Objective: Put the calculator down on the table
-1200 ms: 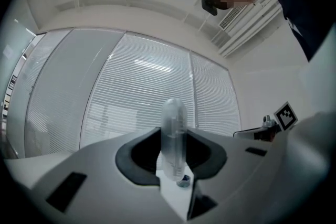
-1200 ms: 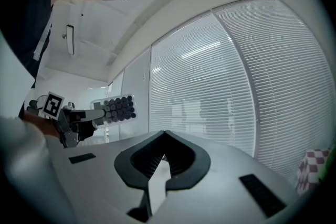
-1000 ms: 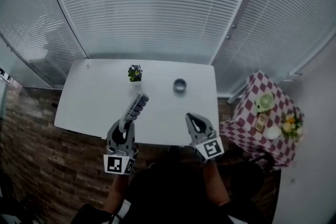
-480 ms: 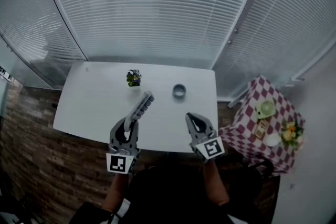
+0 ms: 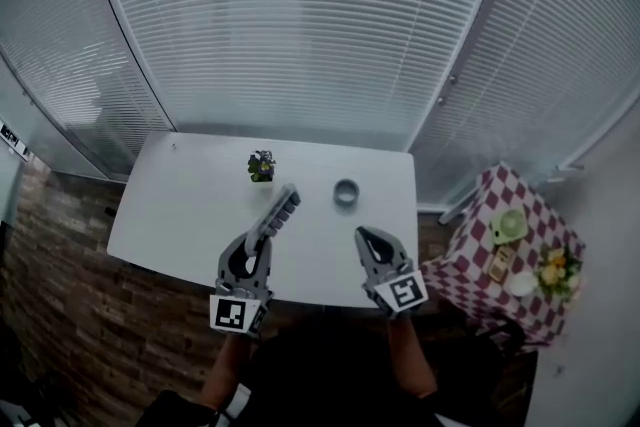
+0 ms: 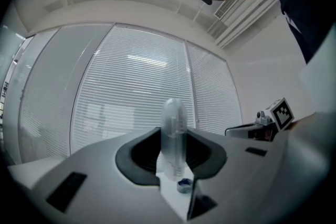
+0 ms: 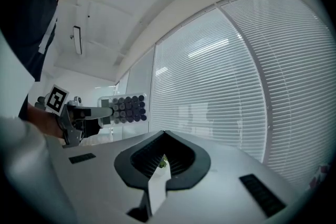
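Note:
The grey calculator (image 5: 276,218) sticks forward, keys to the right, from my left gripper (image 5: 252,245), which is shut on its near end above the front of the white table (image 5: 180,205). In the left gripper view the calculator (image 6: 173,123) stands edge-on between the jaws. The right gripper view shows its round keys (image 7: 126,108) off to the left. My right gripper (image 5: 362,235) hovers over the table's front edge, shut and empty.
A small potted plant (image 5: 261,165) and a grey ring-shaped cup (image 5: 346,192) stand on the table ahead of the grippers. A checkered side table (image 5: 470,245) with dishes is at the right. Window blinds (image 5: 300,25) close off the back.
Both grippers have moved a little forward over the table's front edge. The calculator's far end is now nearer the plant, and it stays gripped.

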A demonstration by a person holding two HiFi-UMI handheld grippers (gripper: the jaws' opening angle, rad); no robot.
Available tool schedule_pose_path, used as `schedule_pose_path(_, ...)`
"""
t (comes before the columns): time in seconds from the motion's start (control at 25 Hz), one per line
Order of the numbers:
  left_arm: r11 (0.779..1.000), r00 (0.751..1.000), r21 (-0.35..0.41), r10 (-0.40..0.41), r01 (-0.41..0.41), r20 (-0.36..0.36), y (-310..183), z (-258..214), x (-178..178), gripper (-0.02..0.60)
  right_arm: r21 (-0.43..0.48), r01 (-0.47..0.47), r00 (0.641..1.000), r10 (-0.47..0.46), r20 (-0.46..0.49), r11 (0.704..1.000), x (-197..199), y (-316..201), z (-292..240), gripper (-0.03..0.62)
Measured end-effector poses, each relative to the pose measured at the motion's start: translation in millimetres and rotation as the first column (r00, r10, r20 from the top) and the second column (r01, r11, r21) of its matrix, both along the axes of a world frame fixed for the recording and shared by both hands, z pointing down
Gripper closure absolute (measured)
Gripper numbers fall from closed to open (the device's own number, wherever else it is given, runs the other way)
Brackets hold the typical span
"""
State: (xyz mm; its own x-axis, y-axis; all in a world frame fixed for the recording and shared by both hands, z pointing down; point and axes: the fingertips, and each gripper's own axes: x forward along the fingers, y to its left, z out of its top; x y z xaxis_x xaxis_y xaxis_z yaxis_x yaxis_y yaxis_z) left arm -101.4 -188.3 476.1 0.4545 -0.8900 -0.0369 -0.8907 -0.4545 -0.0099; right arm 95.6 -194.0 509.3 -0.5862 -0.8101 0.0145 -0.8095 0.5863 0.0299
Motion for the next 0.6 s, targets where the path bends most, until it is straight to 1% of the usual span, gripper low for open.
schedule_pose_path(0.08, 0.999, 0.995, -0.05, 0.009, -0.014, -0.104, -4, 3, 0, 0.48, -0.007, 0.004, 1.0, -0.004, 0.003, 1.0, -1, -2, 0, 0.589)
schedule_pose_path(0.12, 0.996, 0.984, -0.082, 0.011, -0.026, -0.177, -6, 4, 0, 0.48, -0.009, 0.006, 1.0, -0.005, 0.016, 1.0, -1, -3, 0, 0.589)
schedule_pose_path(0.16, 0.993, 0.967, -0.111, 0.014, -0.044, -0.256, -7, 4, 1, 0.48, -0.007, 0.006, 0.999, -0.005, 0.032, 1.0, 0, -4, 0, 0.589)
schedule_pose_path(0.2, 0.989, 0.943, -0.136, 0.016, -0.065, -0.333, -8, 5, 1, 0.48, -0.006, 0.004, 0.999, -0.004, 0.041, 1.0, 2, -5, 1, 0.589)
schedule_pose_path(0.24, 0.983, 0.914, -0.161, 0.013, -0.085, -0.405, -9, 6, 1, 0.48, -0.006, 0.001, 0.999, -0.001, 0.041, 1.0, 4, -6, 2, 0.589)
schedule_pose_path(0.28, 0.976, 0.878, -0.189, 0.002, -0.105, -0.478, -10, 7, -1, 0.48, -0.005, -0.002, 0.999, 0.003, 0.033, 1.0, 5, -7, 2, 0.589)
schedule_pose_path(0.32, 0.968, 0.833, -0.219, -0.017, -0.126, -0.553, -12, 10, -4, 0.48, -0.006, -0.005, 1.0, 0.005, 0.027, 1.0, 5, -8, 2, 0.589)
schedule_pose_path(0.36, 0.958, 0.782, -0.247, -0.041, -0.146, -0.622, -14, 12, -7, 0.48, -0.008, -0.005, 1.0, 0.005, 0.027, 1.0, 5, -10, 0, 0.589)
schedule_pose_path(0.4, 0.949, 0.734, -0.27, -0.066, -0.163, -0.676, -16, 15, -11, 0.48, -0.011, -0.002, 0.999, 0.003, 0.033, 1.0, 3, -11, -1, 0.589)
schedule_pose_path(0.44, 0.941, 0.698, -0.288, -0.088, -0.175, -0.711, -17, 18, -14, 0.48, -0.014, 0.003, 0.999, -0.003, 0.041, 1.0, 1, -12, -2, 0.589)
schedule_pose_path(0.52, 0.923, 0.642, -0.333, -0.137, -0.195, -0.754, -17, 25, -20, 0.48, -0.017, 0.017, 0.999, -0.016, 0.052, 1.0, -1, -11, -2, 0.589)
schedule_pose_path(0.56, 0.91, 0.589, -0.35, -0.162, -0.221, -0.792, -17, 28, -21, 0.48, -0.017, 0.02, 0.998, -0.019, 0.052, 1.0, -1, -12, -1, 0.589)
schedule_pose_path(0.6, 0.899, 0.512, -0.351, -0.179, -0.262, -0.84, -17, 29, -20, 0.48, -0.018, 0.019, 0.998, -0.018, 0.053, 1.0, -1, -12, -1, 0.589)
